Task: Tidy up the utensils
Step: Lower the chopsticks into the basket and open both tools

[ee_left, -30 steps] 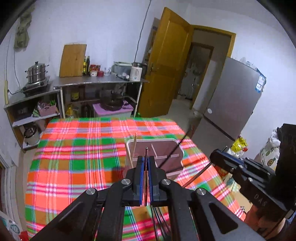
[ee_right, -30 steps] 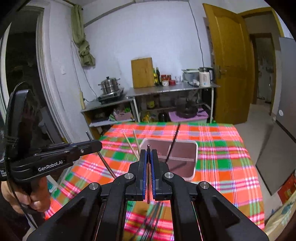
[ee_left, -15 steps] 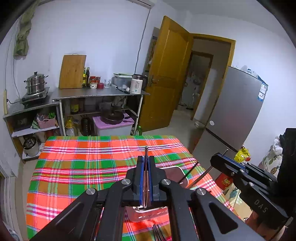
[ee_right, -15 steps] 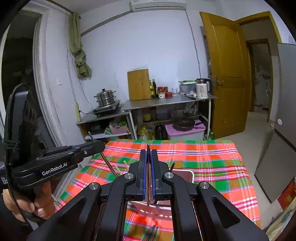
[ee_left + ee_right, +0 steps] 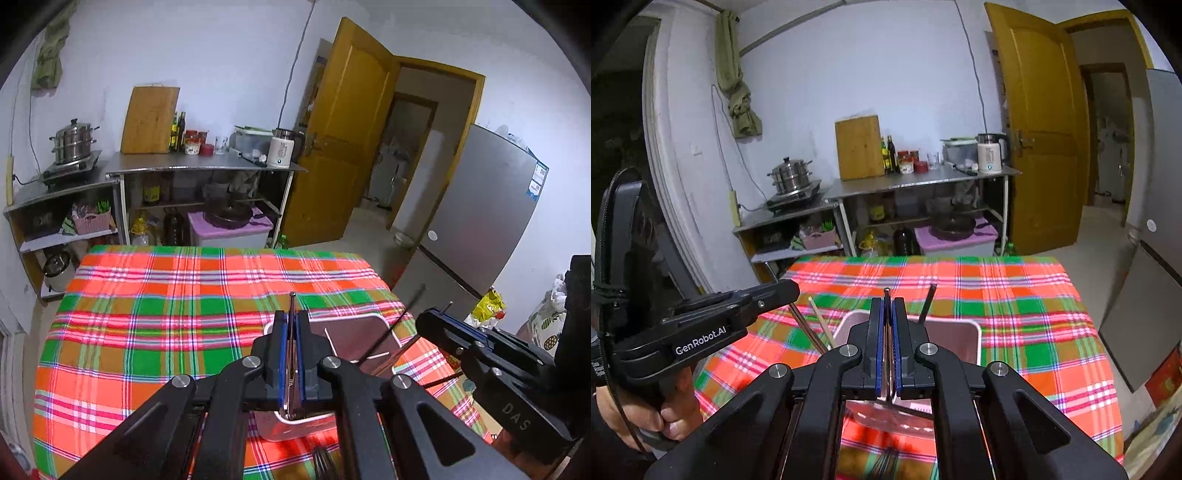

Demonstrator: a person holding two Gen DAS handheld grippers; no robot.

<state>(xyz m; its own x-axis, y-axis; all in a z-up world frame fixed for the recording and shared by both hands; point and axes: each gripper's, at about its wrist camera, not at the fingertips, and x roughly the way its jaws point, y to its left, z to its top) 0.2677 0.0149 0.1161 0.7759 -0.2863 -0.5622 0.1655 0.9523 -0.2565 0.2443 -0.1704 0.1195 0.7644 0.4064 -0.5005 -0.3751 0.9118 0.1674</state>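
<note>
A pink rectangular tray (image 5: 384, 322) (image 5: 975, 334) sits on the plaid-covered table, with chopsticks (image 5: 388, 332) (image 5: 822, 325) leaning out of it. My left gripper (image 5: 291, 325) is shut on a thin metal utensil handle (image 5: 291, 306) that points up above the tray's near side. My right gripper (image 5: 887, 314) is shut on a similar metal utensil handle (image 5: 887, 295) over the tray. Each gripper shows in the other's view, the right one (image 5: 436, 319) and the left one (image 5: 790, 290). Several dark forks (image 5: 325, 461) lie on the cloth near me.
The plaid tablecloth (image 5: 166, 314) covers the table. Behind it stand metal shelves (image 5: 203, 170) with a steamer pot, cutting board, bottles and kettle. A yellow door (image 5: 343, 147) and a grey fridge (image 5: 480, 221) are at the right.
Both grippers have tilted up then settled lower, so the tray reappears beneath the fingers. Both stay shut on their utensils.
</note>
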